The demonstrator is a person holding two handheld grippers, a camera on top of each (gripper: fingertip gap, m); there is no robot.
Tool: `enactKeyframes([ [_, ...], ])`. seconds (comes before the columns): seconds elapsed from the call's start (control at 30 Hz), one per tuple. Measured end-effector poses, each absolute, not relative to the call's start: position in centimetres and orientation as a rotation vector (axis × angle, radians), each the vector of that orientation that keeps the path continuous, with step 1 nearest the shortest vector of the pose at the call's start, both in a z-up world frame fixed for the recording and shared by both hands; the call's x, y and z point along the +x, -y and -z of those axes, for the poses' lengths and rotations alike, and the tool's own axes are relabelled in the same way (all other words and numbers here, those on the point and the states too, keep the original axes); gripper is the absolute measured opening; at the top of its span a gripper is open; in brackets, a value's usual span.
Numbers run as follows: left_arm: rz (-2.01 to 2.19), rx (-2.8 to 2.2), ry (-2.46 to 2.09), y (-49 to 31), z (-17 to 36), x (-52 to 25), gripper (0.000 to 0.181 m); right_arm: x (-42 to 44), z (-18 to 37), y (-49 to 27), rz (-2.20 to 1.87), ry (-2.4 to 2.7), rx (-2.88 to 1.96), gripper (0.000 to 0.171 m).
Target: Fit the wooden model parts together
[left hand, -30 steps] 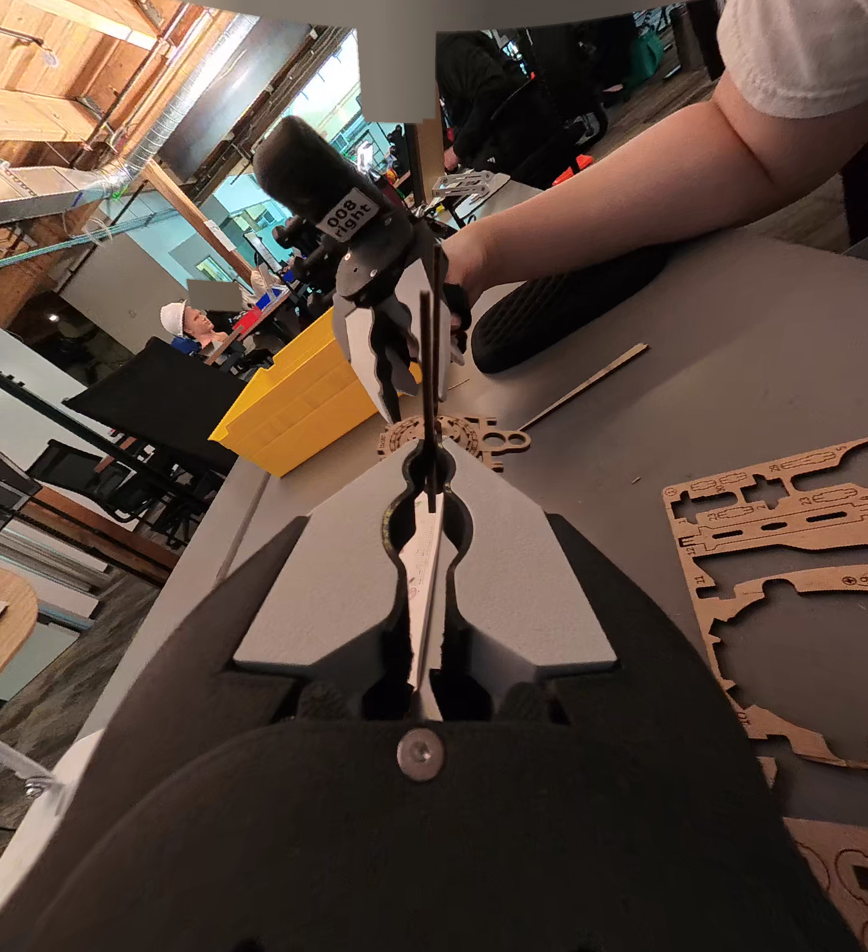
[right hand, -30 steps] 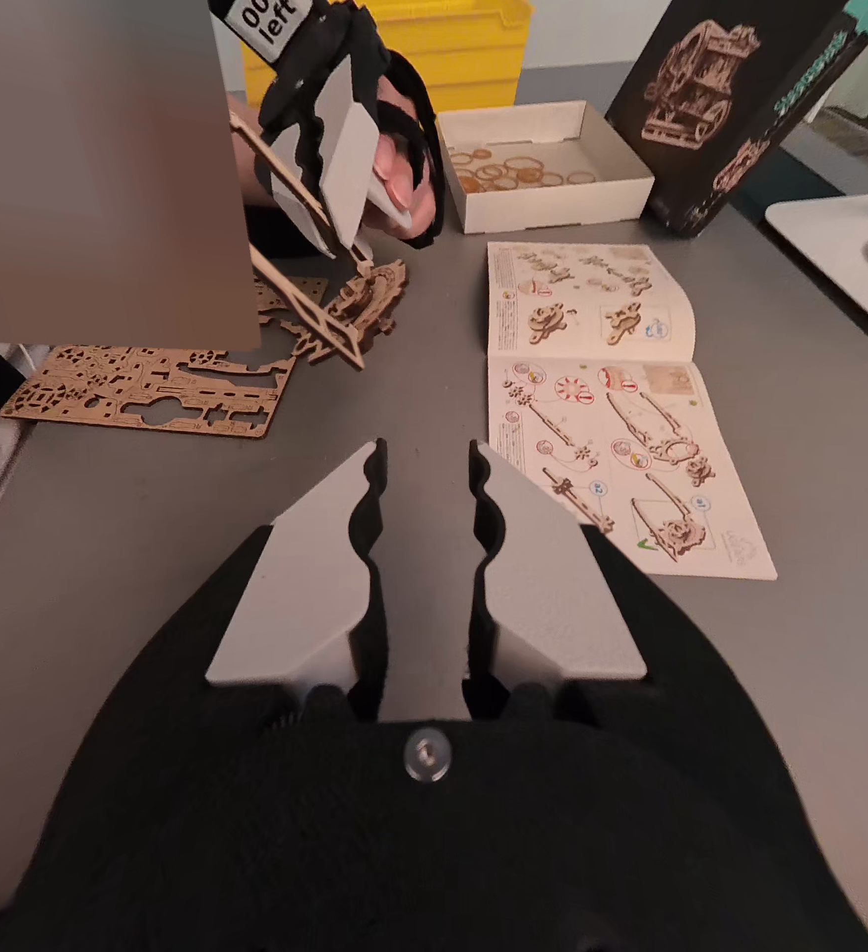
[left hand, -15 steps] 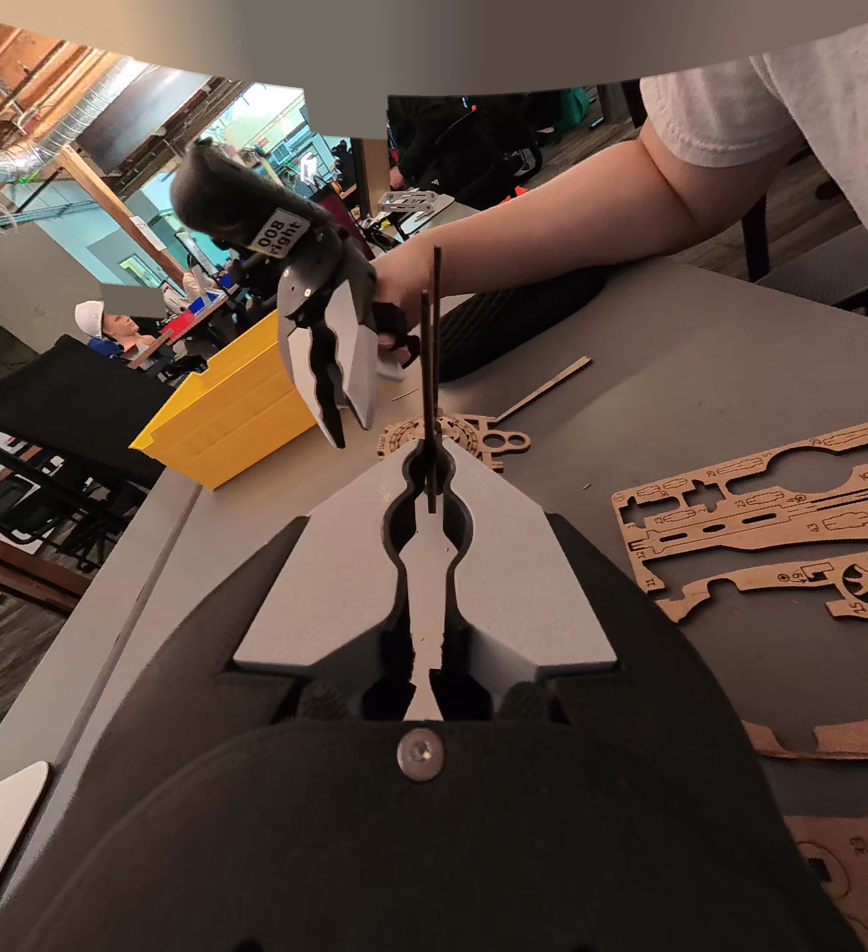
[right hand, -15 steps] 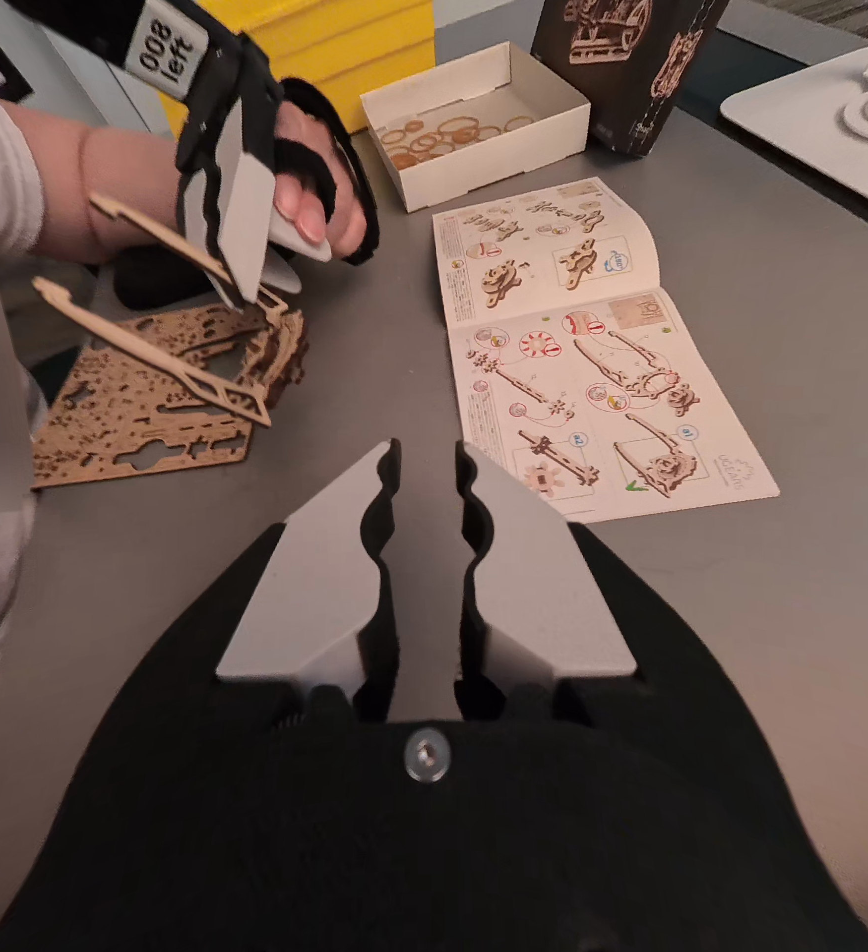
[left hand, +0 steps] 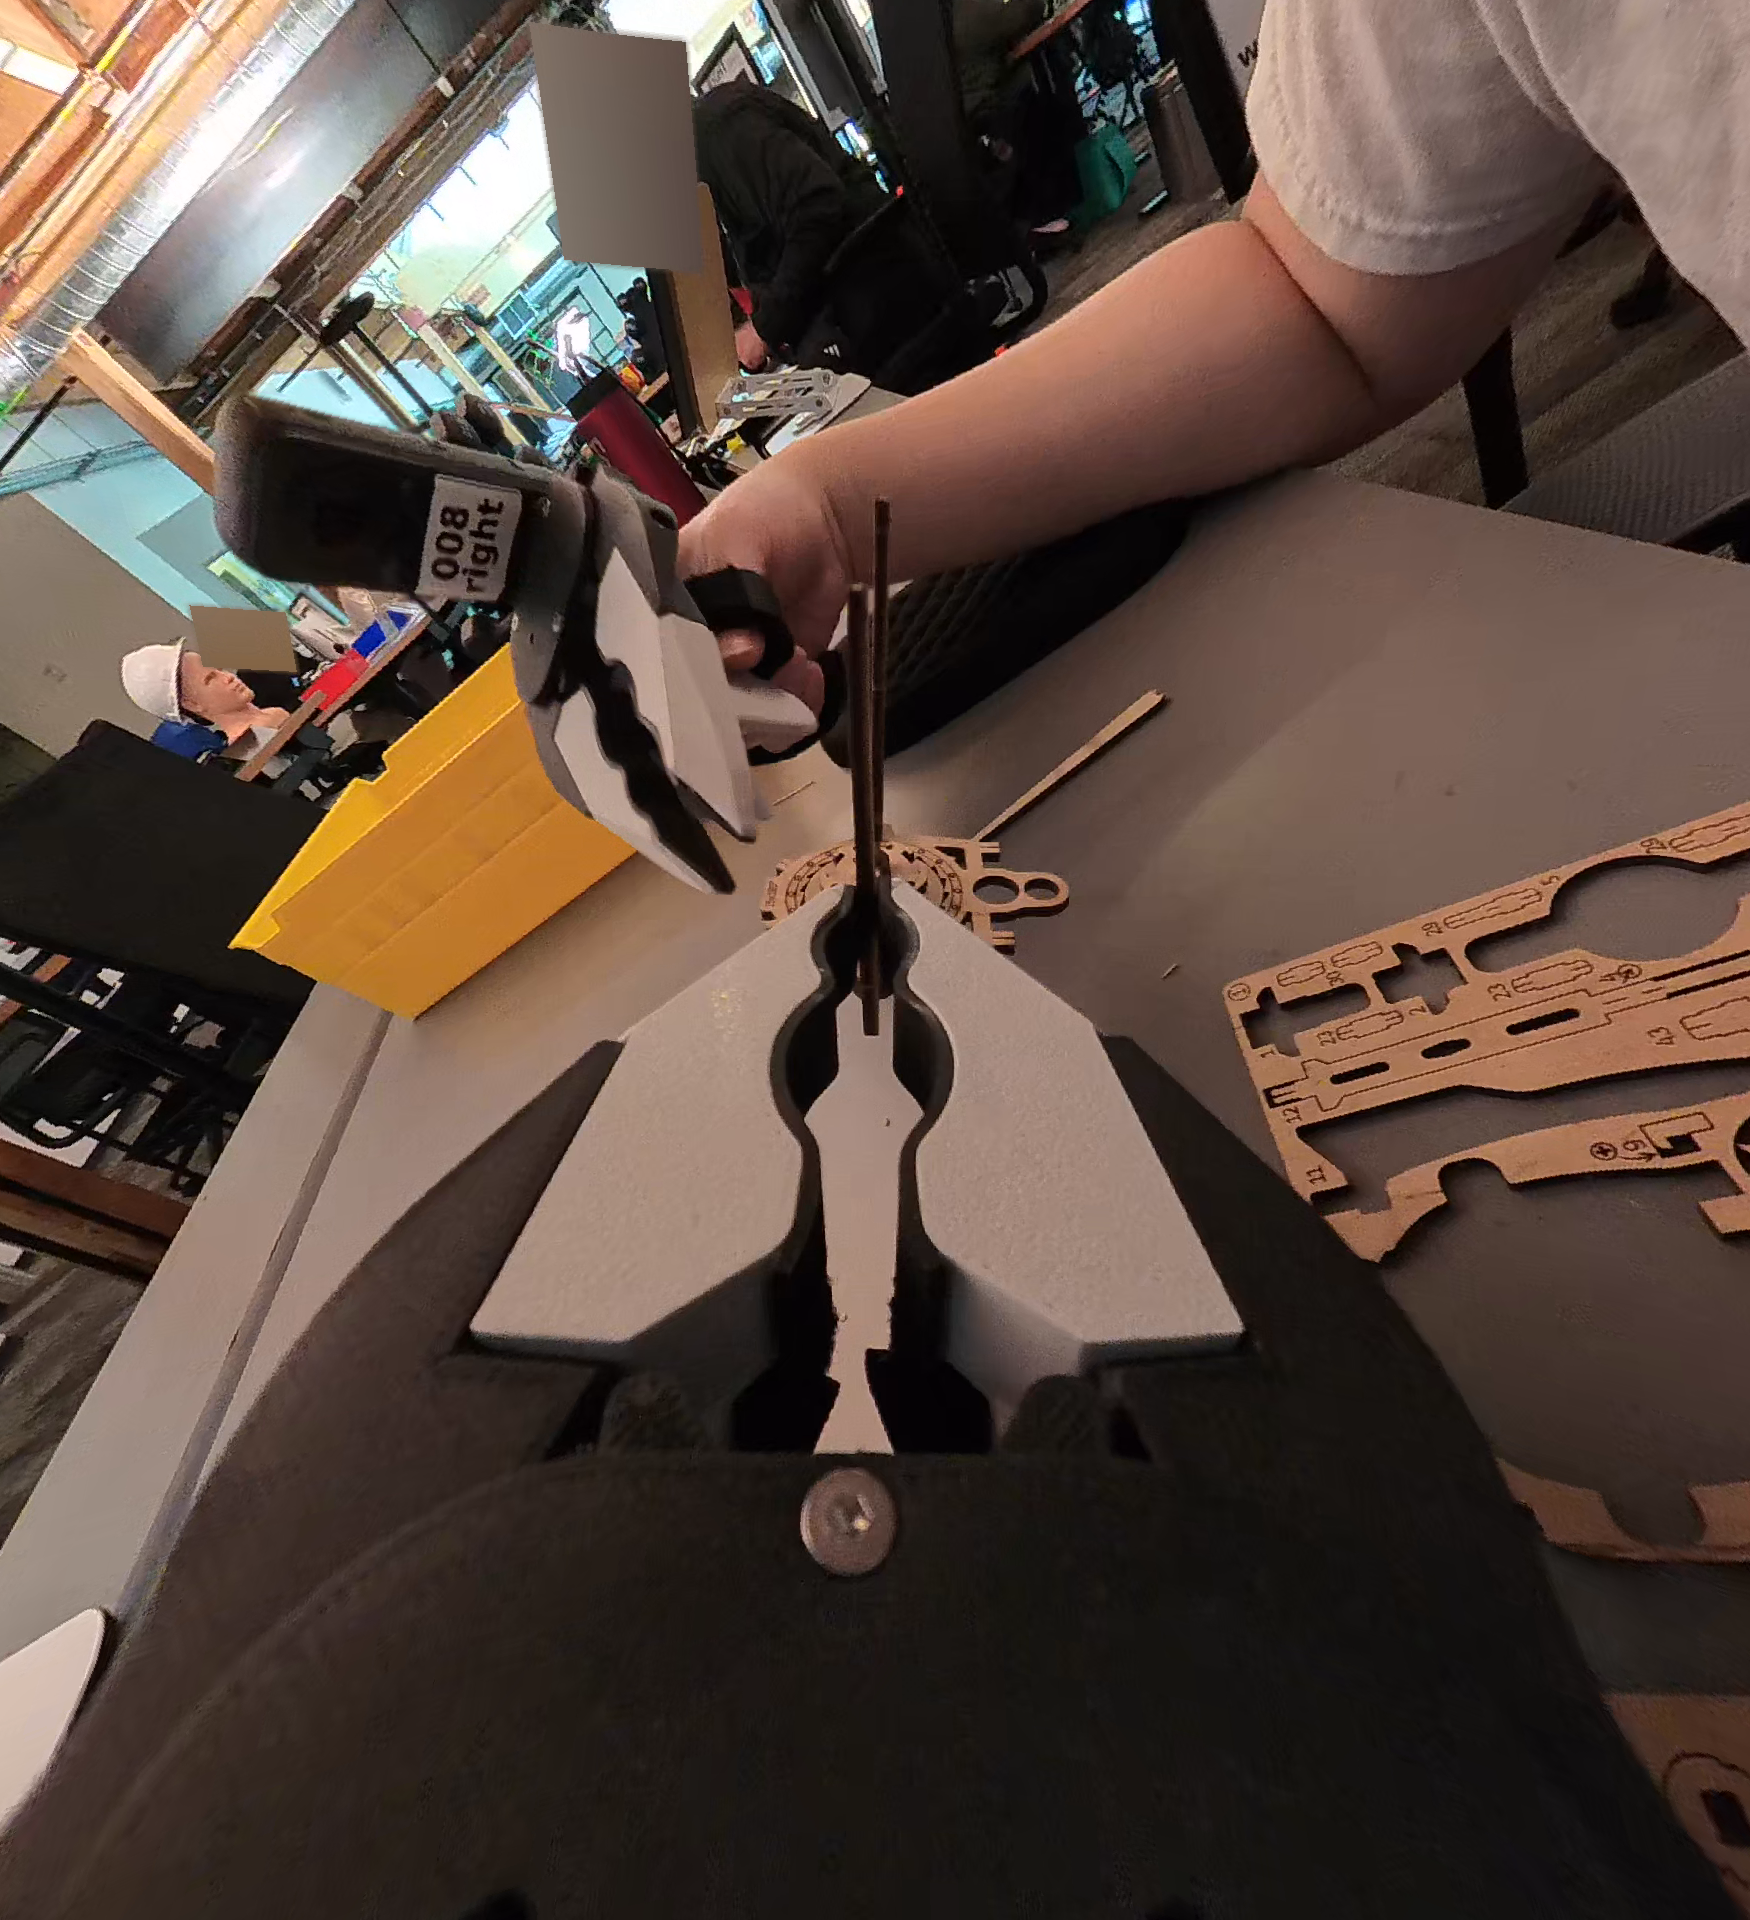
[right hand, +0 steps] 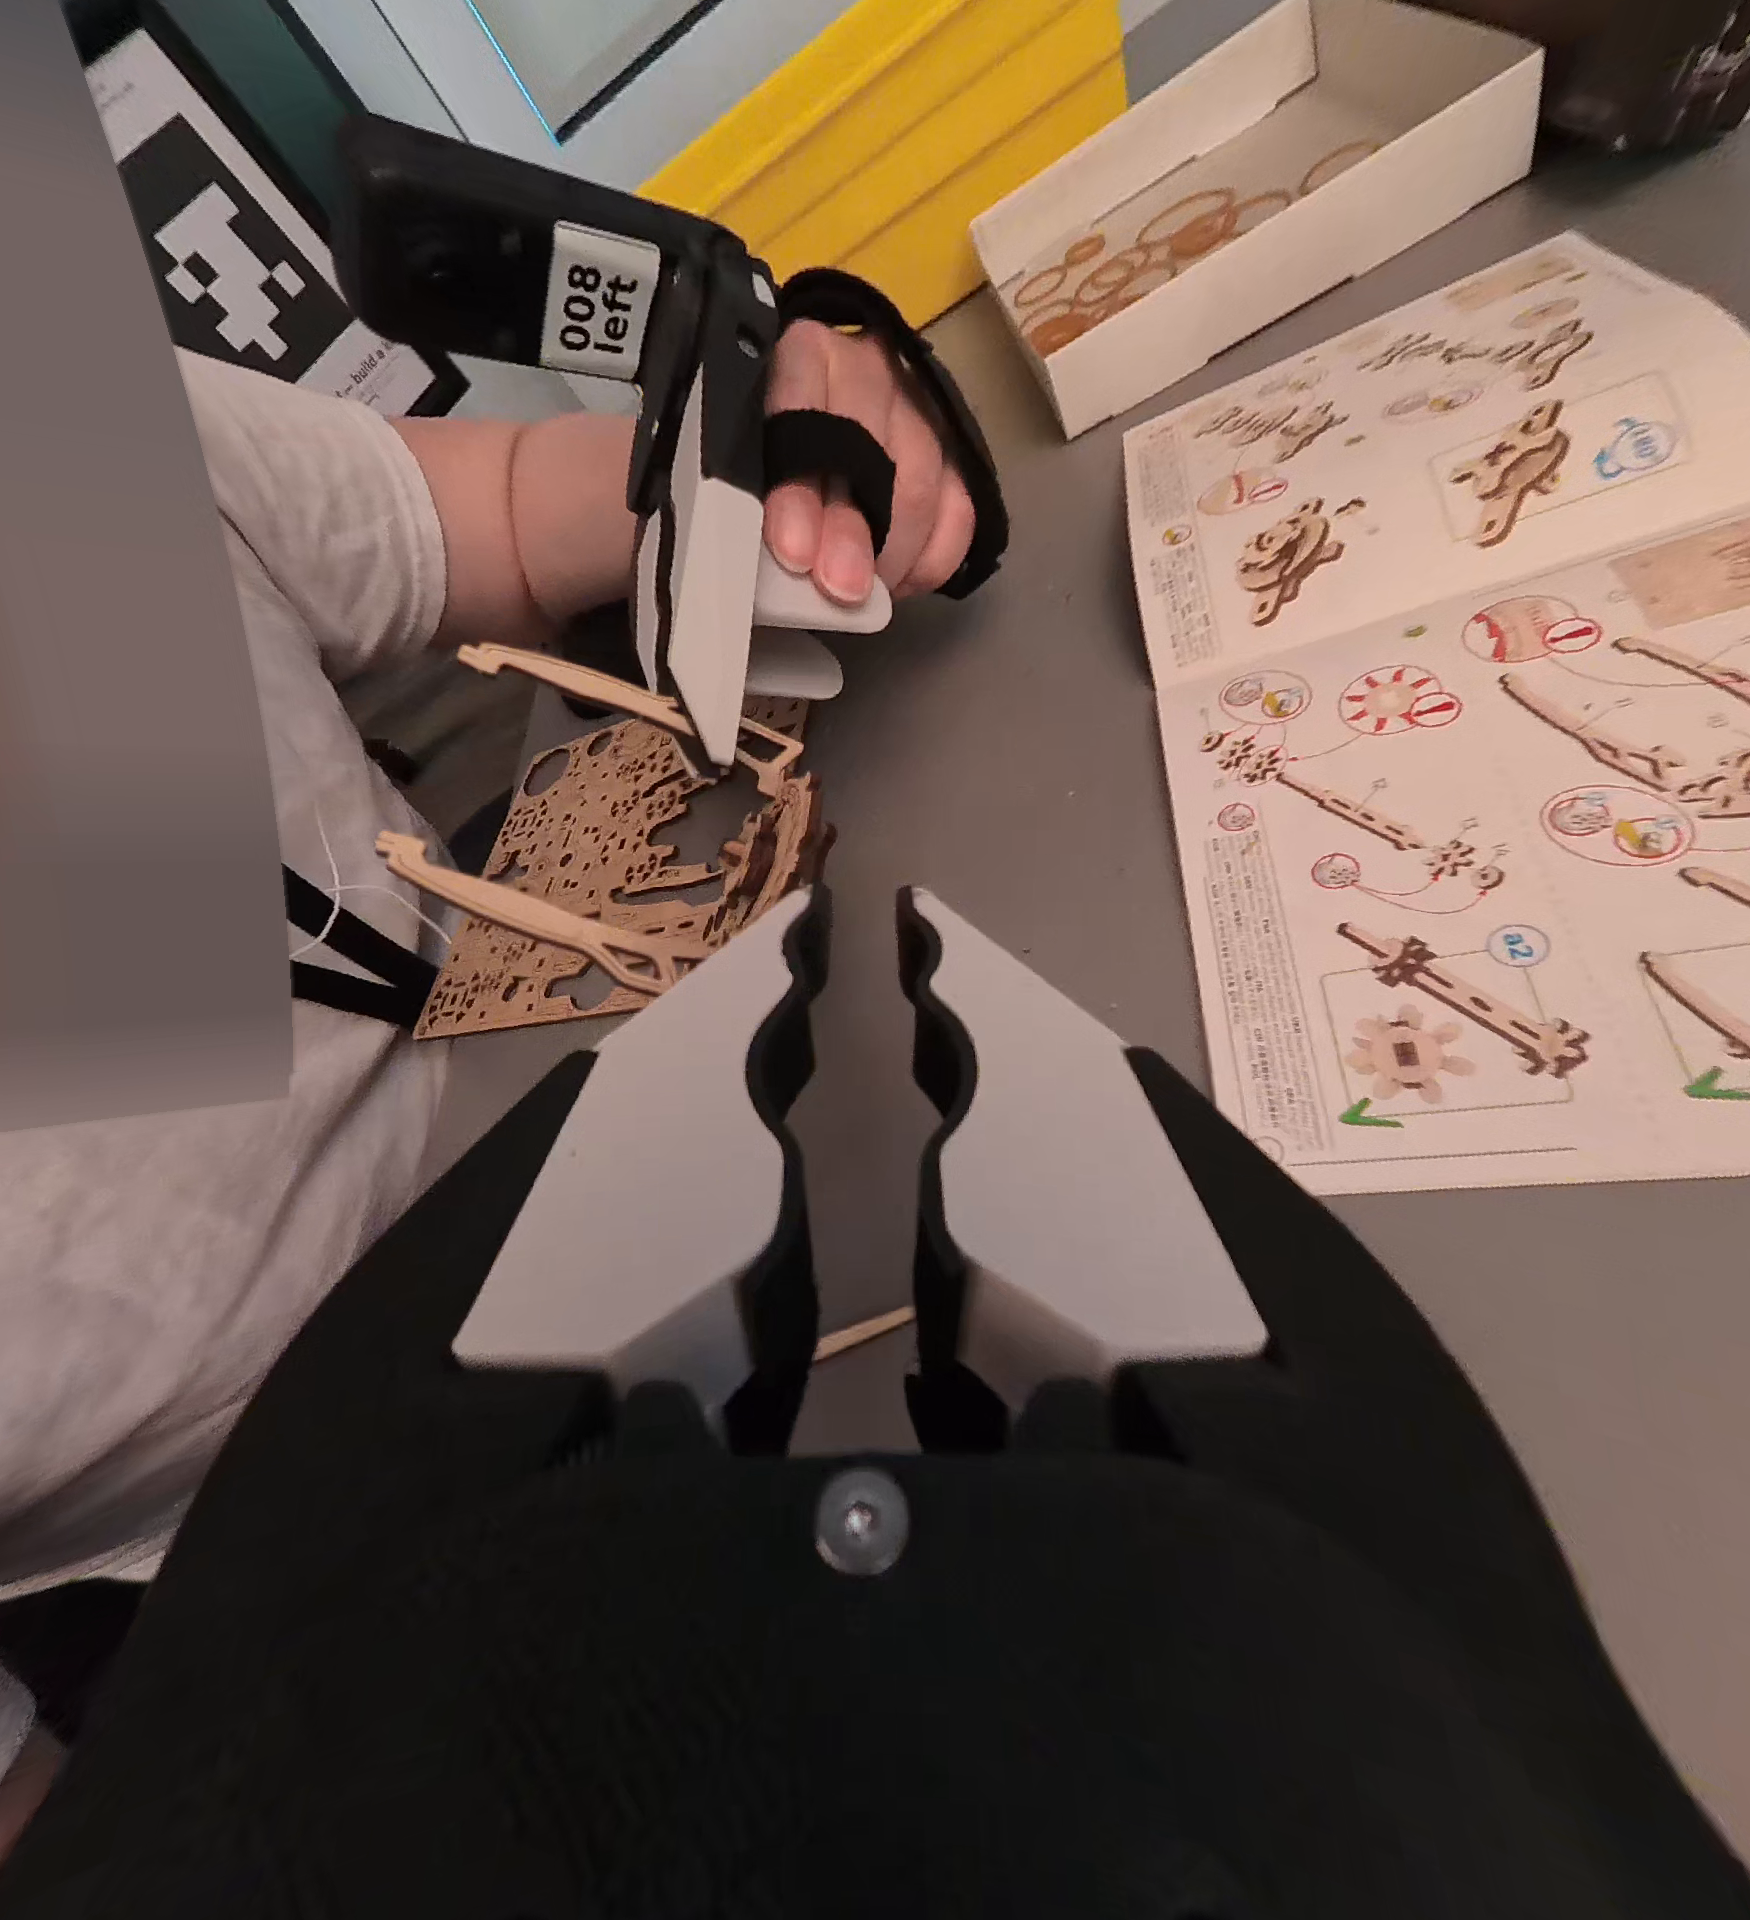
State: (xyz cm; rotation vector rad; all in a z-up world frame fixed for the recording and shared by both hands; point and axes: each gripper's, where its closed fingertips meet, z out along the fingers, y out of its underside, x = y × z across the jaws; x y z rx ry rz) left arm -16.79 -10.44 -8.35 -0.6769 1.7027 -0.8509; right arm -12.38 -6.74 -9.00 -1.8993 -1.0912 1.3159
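Grey table (right hand: 1473,1455) — the left claw (left hand: 866,935) clenches a two-armed wooden frame (right hand: 580,821) edge-on; the right claw (right hand: 855,904), released, hovers just beside it.

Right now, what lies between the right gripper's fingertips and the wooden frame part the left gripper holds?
Only bare grey table, in the right wrist view, between the open right gripper and the wooden frame part held by the left gripper.

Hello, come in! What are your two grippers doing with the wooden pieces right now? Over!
Left gripper shut on thin wooden frame part, held above the table. Right gripper open, empty, close by. Gear piece waits on table. Nothing blocking.
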Motion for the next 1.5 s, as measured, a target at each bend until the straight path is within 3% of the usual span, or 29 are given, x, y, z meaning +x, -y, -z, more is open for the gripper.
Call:
enactKeyframes([
  [0.1, 0.847, -0.679, -1.708, 10.4, 8.5, -16.8, 0.0, -12.9, 9.2, 6.5, -1.343, 1.053, -1.929, 0.0],
  [0.5, 0.828, -0.678, -1.723, 10.3, 8.9, -16.8, 0.0, -12.1, 9.3, 5.3, -1.274, 0.995, -1.948, 0.0],
  [0.8, 0.812, -0.66, -1.74, 10.6, 9.2, -16.6, 0.0, -13.6, 8.9, 6.5, -1.485, 0.952, -1.94, 0.017],
  [1.27, 0.794, -0.646, -1.742, 10.7, 9.2, -16.6, 0.0, -14.5, 9.6, 7.3, -1.577, 0.95, -1.974, 0.017],
  [1.5, 0.799, -0.642, -1.744, 10.8, 9.2, -16.6, 0.0, -14.8, 10.0, 8.5, -1.614, 1.021, -2.0, 0.004],
])
